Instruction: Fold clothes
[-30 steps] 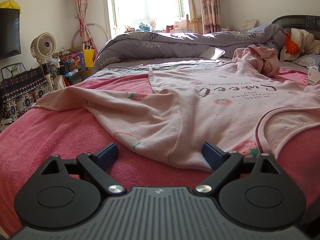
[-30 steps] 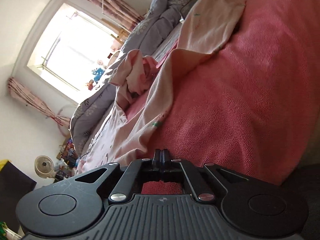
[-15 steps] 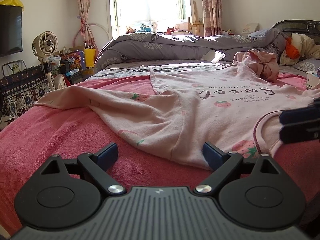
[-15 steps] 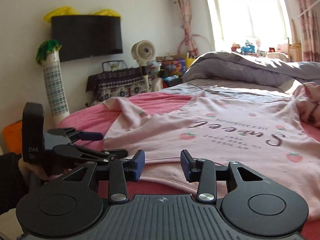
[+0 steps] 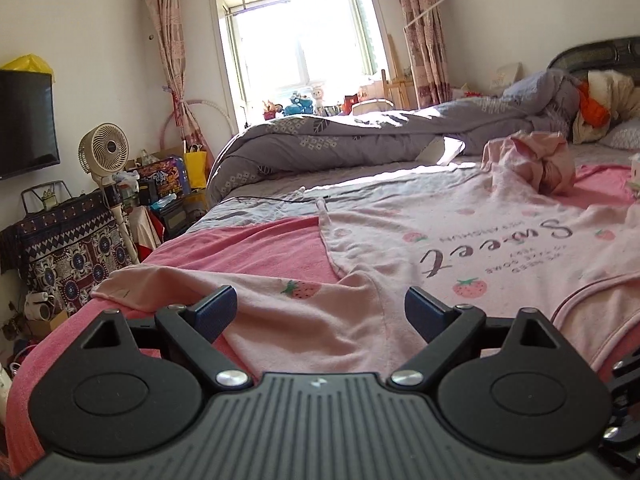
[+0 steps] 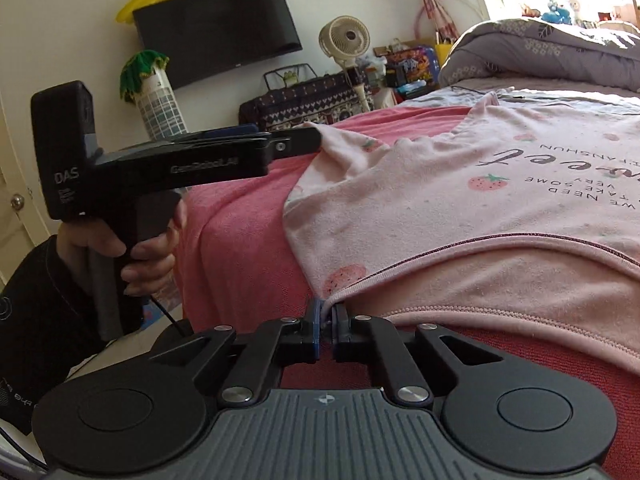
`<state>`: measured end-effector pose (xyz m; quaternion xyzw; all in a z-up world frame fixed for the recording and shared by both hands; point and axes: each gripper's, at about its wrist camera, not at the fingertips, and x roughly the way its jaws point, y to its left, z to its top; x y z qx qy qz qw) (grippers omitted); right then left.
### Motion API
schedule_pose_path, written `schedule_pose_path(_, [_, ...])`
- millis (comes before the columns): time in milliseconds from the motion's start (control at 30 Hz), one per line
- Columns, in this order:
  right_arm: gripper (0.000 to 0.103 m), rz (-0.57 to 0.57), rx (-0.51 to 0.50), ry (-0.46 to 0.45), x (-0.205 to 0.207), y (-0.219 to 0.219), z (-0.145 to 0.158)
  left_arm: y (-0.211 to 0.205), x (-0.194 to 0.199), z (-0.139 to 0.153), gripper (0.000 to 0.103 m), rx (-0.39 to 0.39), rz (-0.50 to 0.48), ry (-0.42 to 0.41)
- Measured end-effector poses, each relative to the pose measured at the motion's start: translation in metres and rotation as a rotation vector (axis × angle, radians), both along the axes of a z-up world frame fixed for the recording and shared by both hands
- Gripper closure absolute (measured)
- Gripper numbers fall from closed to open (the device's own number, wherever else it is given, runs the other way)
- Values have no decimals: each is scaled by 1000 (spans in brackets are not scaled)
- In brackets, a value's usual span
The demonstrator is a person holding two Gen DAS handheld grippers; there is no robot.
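Note:
A pale pink strawberry-print shirt [image 5: 440,240] [image 6: 440,200] lies spread on the pink bed sheet [image 5: 240,248], its neckline toward me. My right gripper [image 6: 328,320] sits at the bed's near edge. Its jaws are closing, and the pads pinch the dark-trimmed neckline edge between them. My left gripper [image 5: 320,310] is open, hovering just over the shirt's left sleeve [image 5: 260,300] with nothing gripped. In the right wrist view the left gripper [image 6: 296,144] shows from the side, held by a hand [image 6: 148,248], its tip at the sleeve.
A grey duvet [image 5: 360,140] is piled along the far side of the bed. A crumpled pink garment [image 5: 544,164] lies beyond the shirt. A standing fan [image 5: 104,148], a patterned cabinet [image 5: 72,252] and a wall TV [image 5: 24,120] stand off the bed's left.
The right gripper rolled level, swung across to the shirt's neckline, opened, then closed on its edge. The left gripper rose and moved forward over the sleeve, staying open.

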<state>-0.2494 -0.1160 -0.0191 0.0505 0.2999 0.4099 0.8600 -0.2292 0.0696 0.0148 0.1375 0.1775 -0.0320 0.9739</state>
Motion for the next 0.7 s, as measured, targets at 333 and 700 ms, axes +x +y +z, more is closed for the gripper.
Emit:
schedule_pose_path(333, [32, -35, -14, -247, -9, -79, 56, 43, -14, -10, 9, -34, 97, 157])
schedule_pose_path(700, [0, 190, -387, -173, 159, -117, 39, -81, 103, 32, 2, -21, -444, 151])
